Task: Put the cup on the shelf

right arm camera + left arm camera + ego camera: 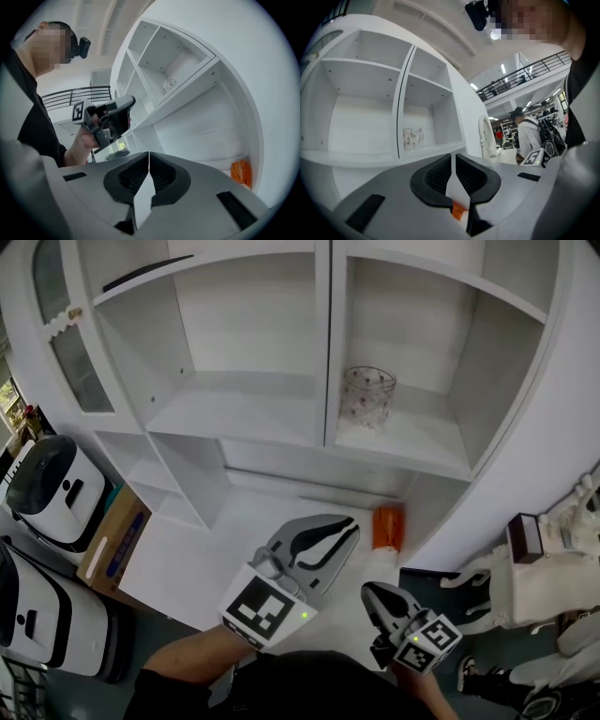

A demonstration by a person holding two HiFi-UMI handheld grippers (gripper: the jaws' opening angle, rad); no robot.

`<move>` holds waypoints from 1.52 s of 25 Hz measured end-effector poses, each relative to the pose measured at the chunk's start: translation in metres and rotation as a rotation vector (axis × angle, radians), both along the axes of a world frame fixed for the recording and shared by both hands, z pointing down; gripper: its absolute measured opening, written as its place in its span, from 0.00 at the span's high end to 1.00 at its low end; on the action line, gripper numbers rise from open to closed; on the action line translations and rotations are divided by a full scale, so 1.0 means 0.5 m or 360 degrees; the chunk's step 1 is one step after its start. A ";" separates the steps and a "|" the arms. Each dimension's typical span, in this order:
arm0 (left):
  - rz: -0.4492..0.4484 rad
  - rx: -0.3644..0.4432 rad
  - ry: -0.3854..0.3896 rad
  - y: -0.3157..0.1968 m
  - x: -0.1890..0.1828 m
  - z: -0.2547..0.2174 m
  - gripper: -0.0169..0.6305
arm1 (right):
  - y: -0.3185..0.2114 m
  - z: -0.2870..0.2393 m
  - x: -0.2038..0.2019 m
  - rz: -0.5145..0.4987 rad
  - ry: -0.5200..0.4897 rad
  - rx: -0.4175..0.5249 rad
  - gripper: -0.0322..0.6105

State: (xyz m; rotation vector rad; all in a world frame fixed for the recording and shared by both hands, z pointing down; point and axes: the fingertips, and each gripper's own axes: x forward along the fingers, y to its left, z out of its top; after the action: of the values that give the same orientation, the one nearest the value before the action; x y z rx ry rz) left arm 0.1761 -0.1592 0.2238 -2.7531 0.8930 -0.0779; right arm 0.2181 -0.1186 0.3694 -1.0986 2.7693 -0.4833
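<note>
A clear glass cup (pixel 367 397) with a flower print stands upright on the white shelf (pixel 412 442), in the right-hand compartment. It also shows in the left gripper view as the cup (pixel 412 138) and, small, in the right gripper view as the cup (pixel 168 85). My left gripper (pixel 328 540) is held low in front of the shelf unit, well short of the cup. Its jaws are shut with nothing between them (pixel 453 161). My right gripper (pixel 378 599) is lower and to the right, also shut and empty (pixel 149 159).
An orange object (pixel 388 527) lies on the lower ledge under the cup's compartment. White rounded machines (pixel 52 486) and a cardboard box (pixel 114 545) stand at the left. White furniture (pixel 534 577) stands at the right. A person (pixel 528 136) stands in the background.
</note>
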 end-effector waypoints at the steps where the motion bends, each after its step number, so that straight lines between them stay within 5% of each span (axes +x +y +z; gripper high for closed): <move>1: 0.0005 -0.0051 0.0017 0.010 -0.019 0.028 0.91 | 0.000 -0.001 -0.007 0.0013 0.0014 0.0015 0.92; 7: -0.0148 -0.0534 0.0165 0.036 -0.154 0.222 0.92 | 0.000 0.004 -0.016 0.0198 0.0048 0.0056 0.92; 13: -0.0193 -0.0693 0.0036 0.072 -0.179 0.366 0.93 | 0.001 0.012 -0.047 0.0194 0.0097 0.0059 0.92; 38: -0.0213 -0.0639 0.0171 0.044 -0.227 0.322 0.93 | 0.017 -0.023 -0.111 0.0163 0.0122 0.0196 0.93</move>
State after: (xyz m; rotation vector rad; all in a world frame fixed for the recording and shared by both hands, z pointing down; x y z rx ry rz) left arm 0.0626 -0.1372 0.3848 -3.0833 1.2065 -0.1489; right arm 0.1626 -0.1100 0.3577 -1.2468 2.7469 -0.2599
